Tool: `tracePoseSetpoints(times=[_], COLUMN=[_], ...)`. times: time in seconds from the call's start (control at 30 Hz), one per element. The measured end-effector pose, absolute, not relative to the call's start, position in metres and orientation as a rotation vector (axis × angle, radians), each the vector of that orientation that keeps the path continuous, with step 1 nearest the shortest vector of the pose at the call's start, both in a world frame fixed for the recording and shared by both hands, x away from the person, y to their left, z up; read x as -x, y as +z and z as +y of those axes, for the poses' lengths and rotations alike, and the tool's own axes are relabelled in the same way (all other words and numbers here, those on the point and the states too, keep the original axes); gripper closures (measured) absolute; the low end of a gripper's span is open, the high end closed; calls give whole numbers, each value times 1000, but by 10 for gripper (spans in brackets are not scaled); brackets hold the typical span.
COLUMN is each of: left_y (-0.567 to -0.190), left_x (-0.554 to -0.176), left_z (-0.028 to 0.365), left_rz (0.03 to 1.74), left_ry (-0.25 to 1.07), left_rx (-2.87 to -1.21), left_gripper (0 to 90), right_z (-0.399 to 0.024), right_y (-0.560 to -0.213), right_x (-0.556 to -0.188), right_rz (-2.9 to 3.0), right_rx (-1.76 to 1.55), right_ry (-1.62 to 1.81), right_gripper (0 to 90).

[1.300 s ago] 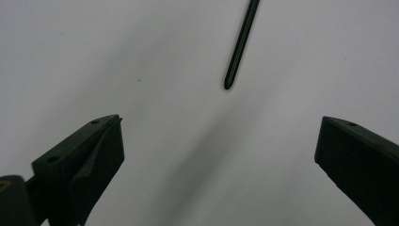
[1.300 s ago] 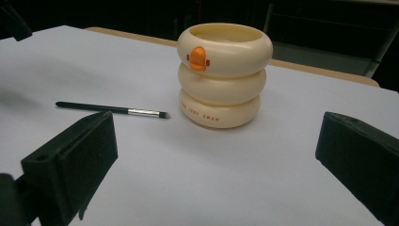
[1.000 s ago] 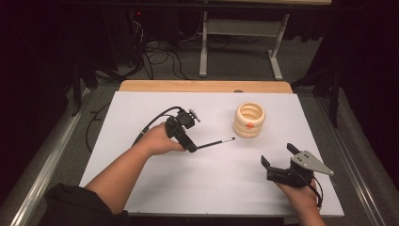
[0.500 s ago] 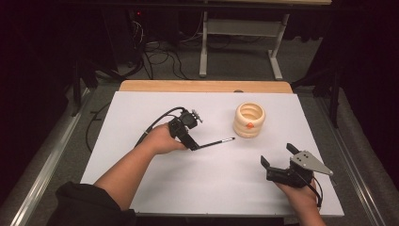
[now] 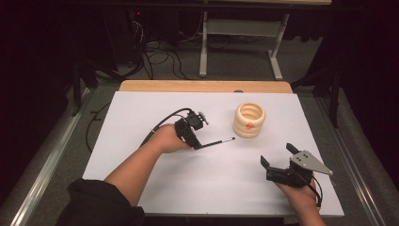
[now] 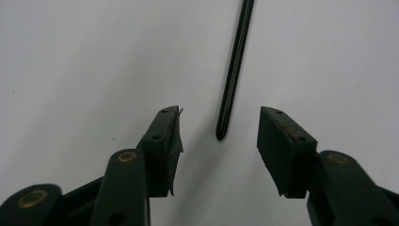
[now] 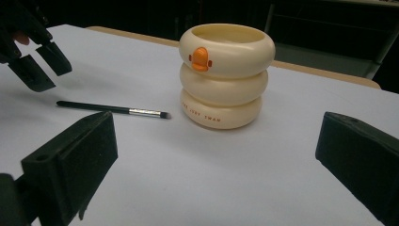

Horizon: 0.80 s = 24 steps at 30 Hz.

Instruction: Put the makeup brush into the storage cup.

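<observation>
Nearest the front edge of the bench [image 5: 141, 188], toward its right corner, the right tool [image 5: 278, 161] rests in the person's hand with its jaws spread wide and nothing between them; in the right gripper view the two pads stand far apart at the bottom corners.

Farther in, about midway between the front and back edges and a little left of centre, the left tool [image 5: 196, 142] points down at the white surface. Its jaws have just been closing and now stand partly open, one on each side of the handle end of the brush [image 6: 233, 80]; the pads are clear of it on both sides, so it is not gripped. The brush [image 5: 217, 142] lies flat, its bristle tip toward the cup [image 5: 249, 120].

The cream ringed cup, with an orange duck bill on its side, stands upright toward the back edge, right of centre, just beyond the brush tip.
</observation>
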<state>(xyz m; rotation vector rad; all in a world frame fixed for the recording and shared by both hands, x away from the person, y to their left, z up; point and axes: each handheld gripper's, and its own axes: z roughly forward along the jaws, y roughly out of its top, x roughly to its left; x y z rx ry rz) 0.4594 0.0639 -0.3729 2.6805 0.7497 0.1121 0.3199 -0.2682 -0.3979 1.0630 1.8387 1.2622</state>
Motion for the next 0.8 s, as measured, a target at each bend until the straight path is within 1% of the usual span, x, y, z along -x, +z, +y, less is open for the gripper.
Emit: tracePoseSetpoints(times=[0.03, 0.07, 0.2, 0.4, 0.5, 0.8], left_y=[-374, -375, -379, -387, -390, -395], left_x=[-460, -460, -461, -464, -465, -466], left_z=[63, 61, 56, 51, 49, 45], left_rz=[745, 741, 729, 717, 710, 702], left_ry=[107, 102, 111, 102, 98, 88], left_rx=[-2685, -2688, -2701, -2722, -2732, -2752], left_gripper=[519, 551, 620, 670, 711, 751], right_z=[-268, -268, -269, -268, -269, -269], right_y=[-398, -398, -398, -398, -398, -398], right_x=[-320, -320, -320, -320, -320, -321], right_rz=[1839, 1839, 1836, 1839, 1836, 1842], right_rx=[-1063, -1062, -1061, -1061, -1061, -1065], right_ry=[1262, 1263, 1264, 1264, 1265, 1265], right_gripper=[7, 7, 8, 8, 8, 8])
